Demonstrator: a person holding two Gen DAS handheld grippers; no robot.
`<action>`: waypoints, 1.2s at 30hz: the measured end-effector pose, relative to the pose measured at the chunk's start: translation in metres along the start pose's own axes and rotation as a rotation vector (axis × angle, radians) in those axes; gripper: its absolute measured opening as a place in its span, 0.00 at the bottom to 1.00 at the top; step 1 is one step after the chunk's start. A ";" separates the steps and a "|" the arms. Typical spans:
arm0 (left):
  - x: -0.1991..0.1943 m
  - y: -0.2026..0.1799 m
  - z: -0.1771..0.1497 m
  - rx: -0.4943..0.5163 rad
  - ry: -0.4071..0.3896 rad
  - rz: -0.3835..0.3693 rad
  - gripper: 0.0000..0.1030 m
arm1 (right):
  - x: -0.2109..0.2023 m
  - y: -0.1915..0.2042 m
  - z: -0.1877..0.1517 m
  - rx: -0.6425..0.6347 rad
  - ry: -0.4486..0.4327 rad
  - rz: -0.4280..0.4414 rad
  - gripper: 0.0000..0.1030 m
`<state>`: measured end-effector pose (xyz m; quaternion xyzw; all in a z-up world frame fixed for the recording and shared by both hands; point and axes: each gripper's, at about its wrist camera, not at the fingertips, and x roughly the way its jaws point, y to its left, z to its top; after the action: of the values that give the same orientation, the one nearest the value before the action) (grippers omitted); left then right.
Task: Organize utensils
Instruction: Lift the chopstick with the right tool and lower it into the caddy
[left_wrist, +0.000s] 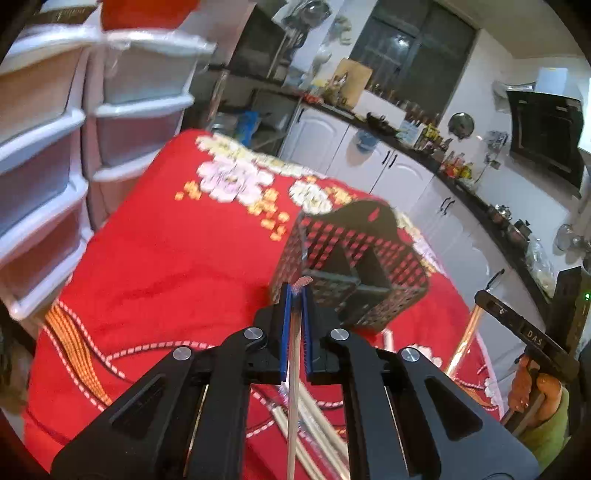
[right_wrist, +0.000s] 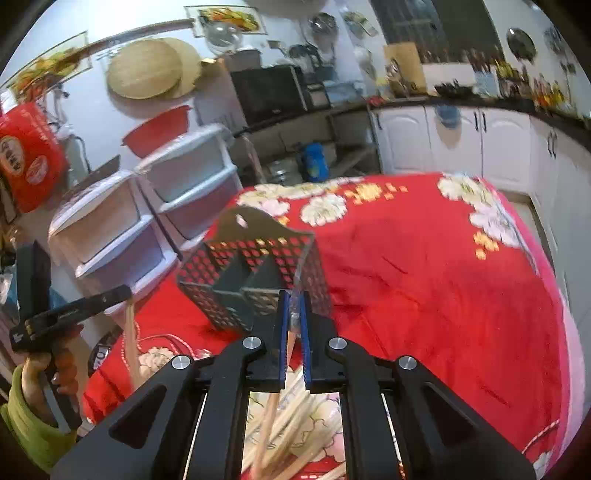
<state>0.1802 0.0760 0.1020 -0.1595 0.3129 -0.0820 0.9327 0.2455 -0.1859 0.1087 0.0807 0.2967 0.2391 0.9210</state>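
Observation:
A black perforated utensil holder with inner dividers stands on the red flowered cloth; it also shows in the right wrist view. My left gripper is shut on a pale chopstick, held just in front of the holder. My right gripper is shut on another chopstick, close to the holder's near right corner. More chopsticks lie on the cloth below both grippers. The other gripper shows at the edge of each view.
White plastic drawer units stand at the table's left side. White kitchen cabinets and a cluttered dark counter run behind the table. The cloth spreads wide to the right of the holder.

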 end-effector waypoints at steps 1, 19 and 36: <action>-0.003 -0.003 0.002 0.005 -0.007 -0.005 0.01 | -0.003 0.003 0.002 -0.008 -0.008 0.002 0.06; -0.036 -0.061 0.085 0.108 -0.188 -0.091 0.01 | -0.045 0.050 0.076 -0.150 -0.207 0.034 0.05; -0.021 -0.075 0.140 0.142 -0.283 -0.037 0.01 | -0.015 0.062 0.141 -0.171 -0.309 0.046 0.05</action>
<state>0.2448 0.0453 0.2450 -0.1090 0.1686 -0.0978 0.9747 0.2929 -0.1404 0.2487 0.0448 0.1284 0.2692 0.9534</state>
